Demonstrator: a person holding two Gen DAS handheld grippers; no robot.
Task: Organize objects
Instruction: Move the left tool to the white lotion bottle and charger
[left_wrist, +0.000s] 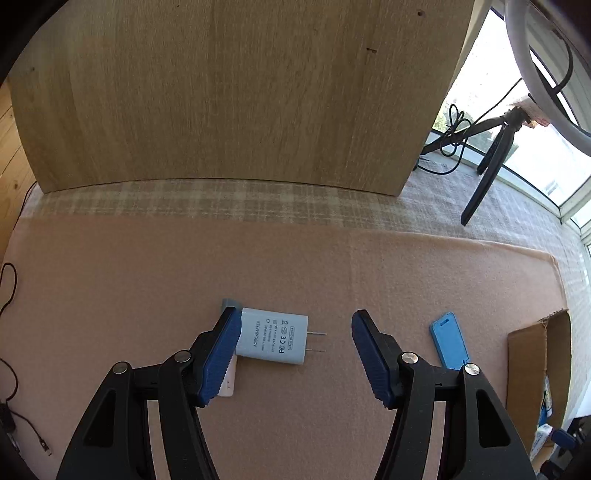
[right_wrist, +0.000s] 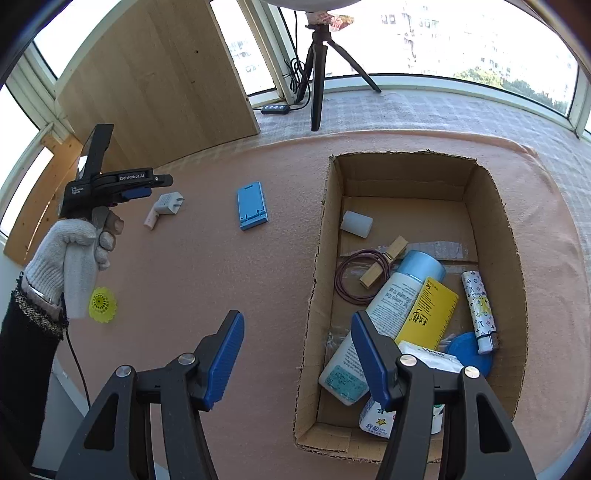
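Observation:
A white power adapter (left_wrist: 272, 341) lies on the pink cloth, prongs pointing right, between the fingers of my open left gripper (left_wrist: 293, 350); it rests partly on a small white-pink object (left_wrist: 228, 382). The adapter (right_wrist: 168, 204) and the left gripper (right_wrist: 138, 192) also show in the right wrist view. A blue phone stand (left_wrist: 448, 345) lies to the right (right_wrist: 252, 205). My right gripper (right_wrist: 297, 354) is open and empty above the left wall of the cardboard box (right_wrist: 317, 266), which holds a lotion bottle (right_wrist: 384, 314), a yellow card, a lighter and other items.
A yellow shuttlecock (right_wrist: 102, 305) lies on the cloth near the left hand. A wooden panel (left_wrist: 229, 96) stands behind the cloth. A black tripod (right_wrist: 319, 70) with a ring light and cables stands at the back by the window.

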